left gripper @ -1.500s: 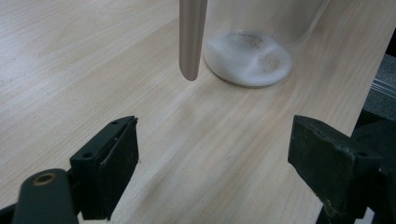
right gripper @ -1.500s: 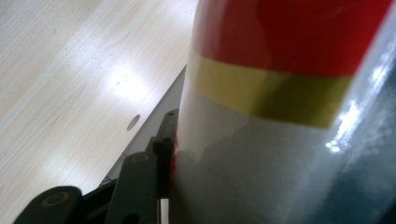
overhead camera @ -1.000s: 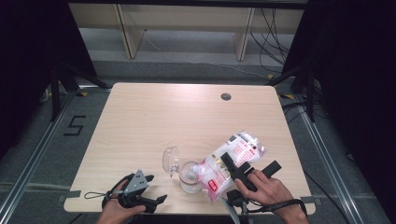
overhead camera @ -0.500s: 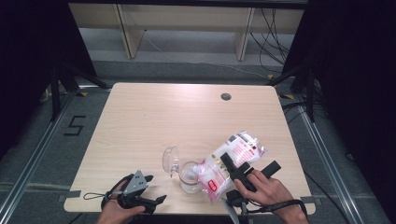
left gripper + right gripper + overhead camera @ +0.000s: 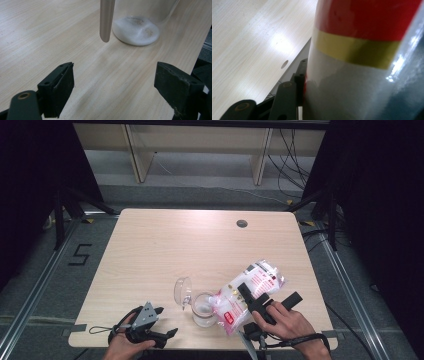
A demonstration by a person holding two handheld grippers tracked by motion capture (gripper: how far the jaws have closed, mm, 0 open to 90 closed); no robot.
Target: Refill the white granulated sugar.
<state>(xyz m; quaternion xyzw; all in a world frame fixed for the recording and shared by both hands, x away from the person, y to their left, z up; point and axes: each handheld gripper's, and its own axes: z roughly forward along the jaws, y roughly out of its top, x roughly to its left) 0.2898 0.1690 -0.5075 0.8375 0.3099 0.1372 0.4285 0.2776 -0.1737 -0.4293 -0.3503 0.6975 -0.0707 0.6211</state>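
The right tongs [image 5: 255, 296], at about 5 o'clock on the desk [image 5: 165, 245], pinch a white bag [image 5: 250, 290] with red and yellow print, tilted so its lower end rests over the mouth of a clear glass jar [image 5: 202, 309]. The left tongs [image 5: 161, 322], near the 7 o'clock edge, are spread wide and hold nothing, pointing toward the jar [image 5: 136, 27] and its white powder. The jar's open lid [image 5: 183, 291] stands at its 10 o'clock side.
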